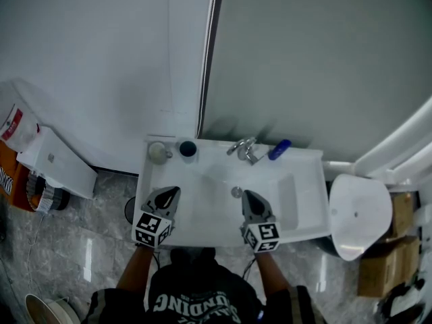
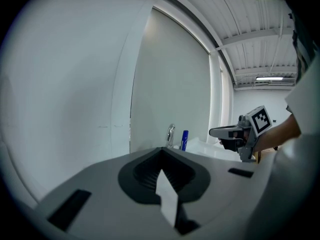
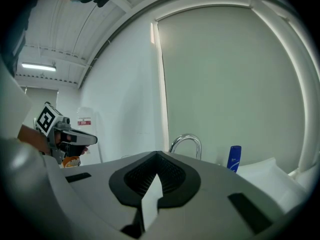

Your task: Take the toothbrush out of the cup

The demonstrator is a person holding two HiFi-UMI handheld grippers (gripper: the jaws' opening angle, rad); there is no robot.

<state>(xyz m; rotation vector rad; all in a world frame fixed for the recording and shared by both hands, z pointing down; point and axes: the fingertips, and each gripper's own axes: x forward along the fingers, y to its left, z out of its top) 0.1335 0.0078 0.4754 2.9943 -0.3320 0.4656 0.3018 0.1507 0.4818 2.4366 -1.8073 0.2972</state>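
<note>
Likely the cup [image 1: 187,149] stands apart beyond the closed left gripper [image 1: 171,194].

1. A white sink [image 1: 302,204] stands against the wall, with its drain [image 1: 236,192] near the middle of the basin.
2. A chrome faucet [image 1: 244,150] rises from the back rim. A blue bottle [image 1: 279,150] lies just to its right.
3. A large grey panel [image 1: 324,59] fills the wall behind the sink.
4. A white rounded fixture [image 1: 360,214] stands right of the sink, with cardboard boxes [image 1: 379,267] near it.
5. On the left, a white box [image 1: 57,160] sits on the marbled floor [image 1: 81,248], with orange packaging [image 1: 10,177] beside it.
</note>
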